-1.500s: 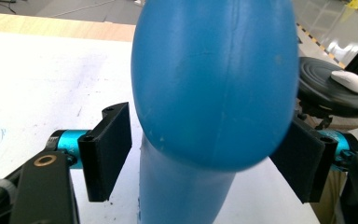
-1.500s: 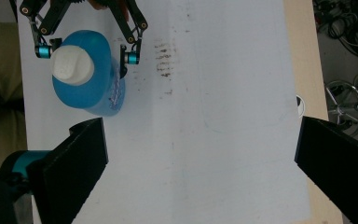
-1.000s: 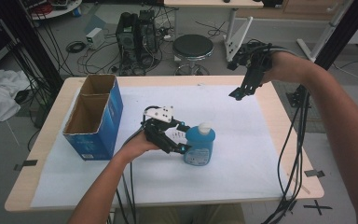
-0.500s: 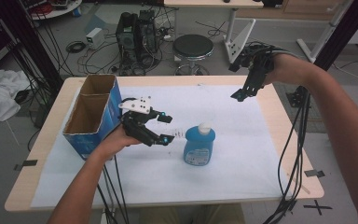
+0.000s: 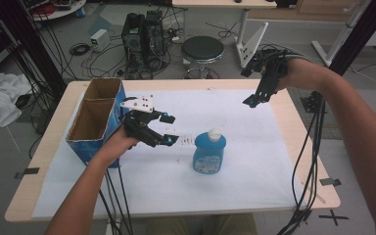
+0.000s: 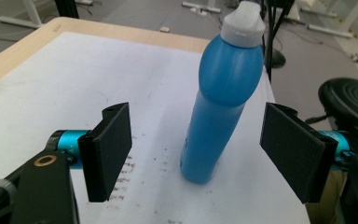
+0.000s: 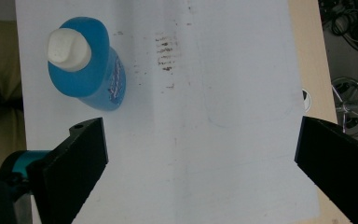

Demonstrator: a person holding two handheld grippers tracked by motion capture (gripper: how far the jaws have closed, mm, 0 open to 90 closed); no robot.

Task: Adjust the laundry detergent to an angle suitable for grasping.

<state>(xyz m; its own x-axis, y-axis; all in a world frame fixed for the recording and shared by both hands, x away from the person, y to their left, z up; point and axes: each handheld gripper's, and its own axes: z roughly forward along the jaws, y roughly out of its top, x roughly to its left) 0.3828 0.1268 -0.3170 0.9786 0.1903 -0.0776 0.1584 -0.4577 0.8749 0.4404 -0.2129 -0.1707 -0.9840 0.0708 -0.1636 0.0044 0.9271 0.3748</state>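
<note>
We see a blue bottle (image 5: 209,152) with a white cap standing upright on the white sheet (image 5: 254,186) that covers the table (image 5: 44,147), near the middle of it; in the left gripper view the bottle (image 6: 219,112) rises between the 2 black jaws but touches neither, and it stands a little beyond them. The left gripper (image 5: 169,129) hovers just left of the bottle in the high view, its jaws spread wide and holding nothing; a small patch of brown marks (image 6: 126,172) lies on the sheet beside the bottle. The right gripper (image 5: 251,102) hangs above the far right part of the table, well apart from the bottle; its own view looks down on the bottle (image 7: 86,63) from above, with its jaws wide apart and empty. A blue cardboard box (image 5: 95,125) with 2 open compartments stands at the left, just beside our left hand (image 5: 115,144).
</note>
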